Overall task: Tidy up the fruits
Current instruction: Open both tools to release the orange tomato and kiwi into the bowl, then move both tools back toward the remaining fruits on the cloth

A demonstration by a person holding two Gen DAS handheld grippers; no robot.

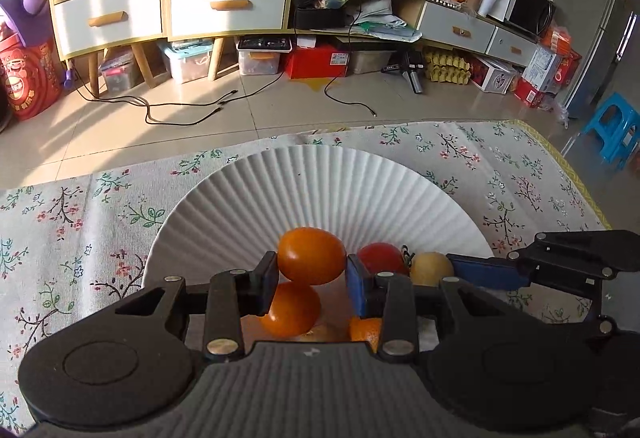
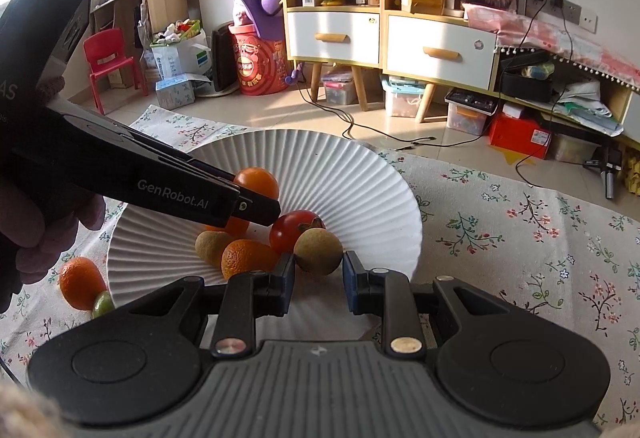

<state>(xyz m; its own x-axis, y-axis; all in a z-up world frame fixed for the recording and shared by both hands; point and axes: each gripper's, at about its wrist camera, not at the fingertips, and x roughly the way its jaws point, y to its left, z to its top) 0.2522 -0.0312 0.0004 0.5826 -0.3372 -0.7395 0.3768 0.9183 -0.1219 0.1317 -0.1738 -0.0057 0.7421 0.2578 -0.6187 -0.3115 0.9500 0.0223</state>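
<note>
The left claw (image 1: 312,280) pinches an orange cherry tomato (image 1: 311,256) between its blue pads, holding it over the white fluted plate (image 1: 320,190). From the right wrist view the same tomato (image 2: 257,182) peeks out above the left claw's black finger, which hides its lower half.

The right claw (image 2: 319,284) holds nothing. Its jaws stand narrowly apart, at nearly their tightest, just in front of a brown longan (image 2: 319,252) that rests at the plate's near edge; whether the left pad touches it cannot be told.

On the plate lie a red cherry tomato (image 2: 292,230), a second longan (image 2: 210,246) and a kumquat (image 2: 246,258), packed close together. Another orange fruit (image 1: 294,312) beneath the held tomato is partly covered by the claw.

Off the plate, on the floral cloth of the counter (image 2: 520,238), sit a further kumquat (image 2: 80,288) and a small green fruit (image 2: 102,304), the latter cut off by the right claw's body. A hand (image 2: 36,234) grips the left tool, only partly in view.
</note>
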